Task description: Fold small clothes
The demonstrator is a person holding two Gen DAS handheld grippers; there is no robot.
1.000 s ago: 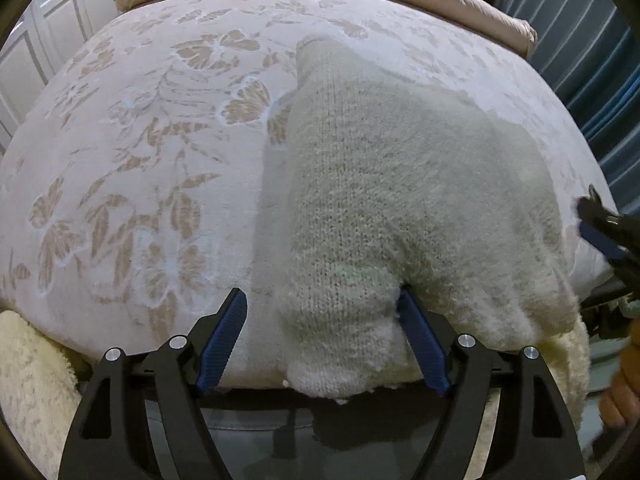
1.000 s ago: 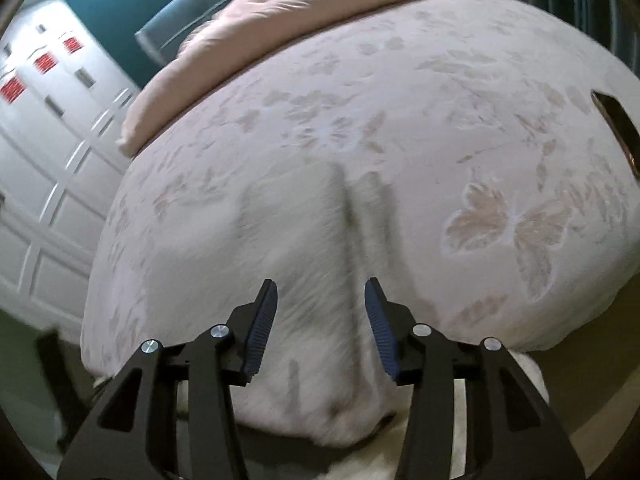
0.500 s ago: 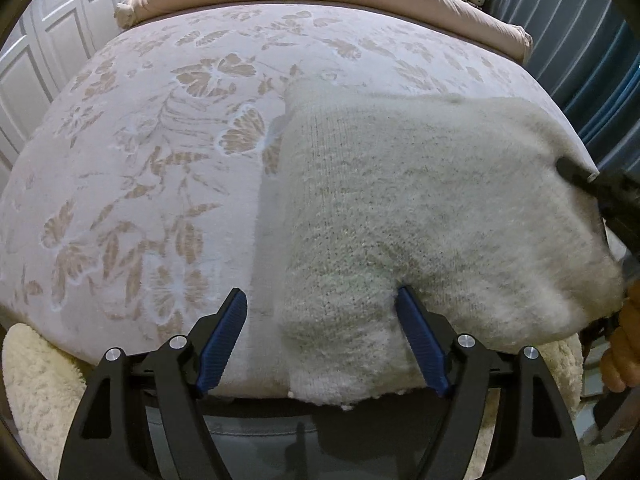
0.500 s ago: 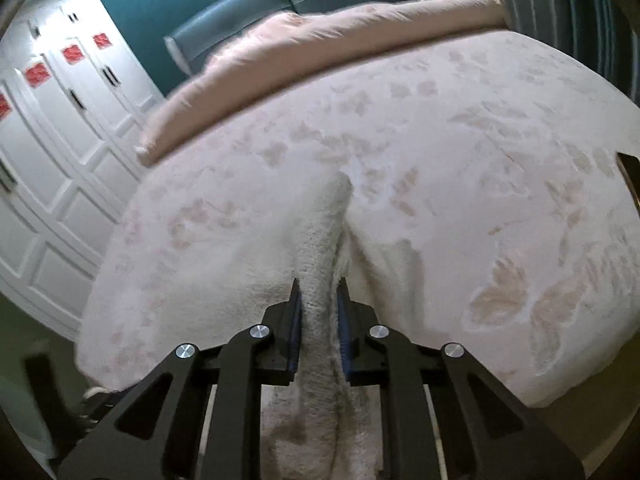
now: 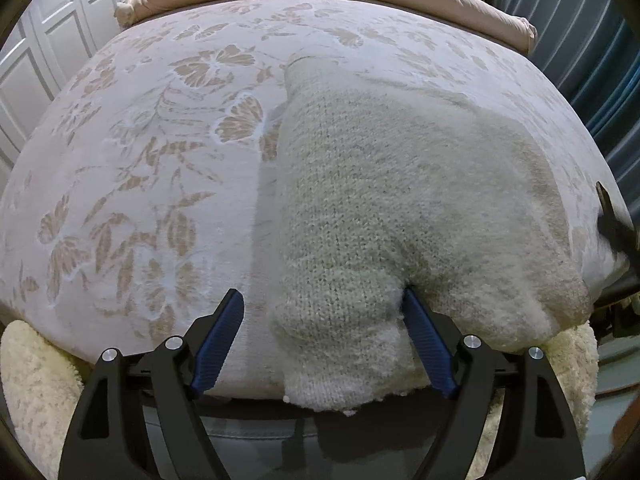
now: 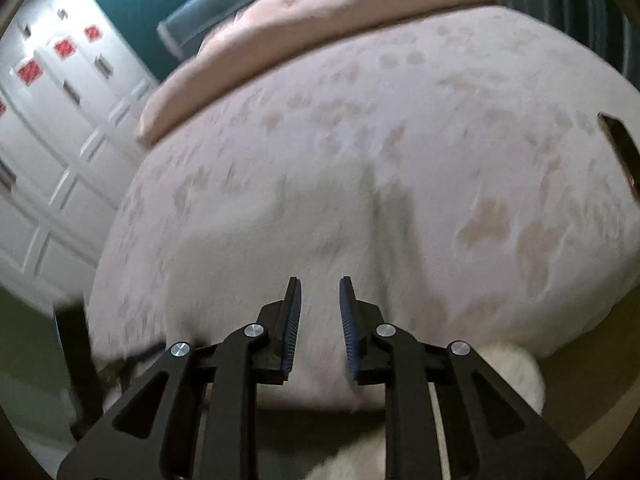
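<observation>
The cream knitted woollen garment (image 5: 400, 208) lies on the pale pink bedspread with tan flower print (image 5: 140, 160), filling the centre and right of the left wrist view, its near edge hanging over the bed's lower rim. The left gripper (image 5: 320, 336), at the bottom of that frame, stands wide open with nothing clamped: a bulging lower fold of the knit sits between its blue-padded fingers (image 5: 218, 336), pressed against the right-hand one and apart from the left-hand one. At the far right edge of the frame a dark tip of the right gripper (image 5: 614, 224) shows just beside the garment's right side.

In the blurred right wrist view, the right gripper (image 6: 319, 328) sits at bottom centre, jaws parted by a narrow gap and holding nothing. The garment (image 6: 320, 240) spreads pale just above and under its fingertips, with a raised crease running up towards the middle of the frame. A peach rolled quilt (image 6: 320, 24) lies along the bed's upper edge.
</observation>
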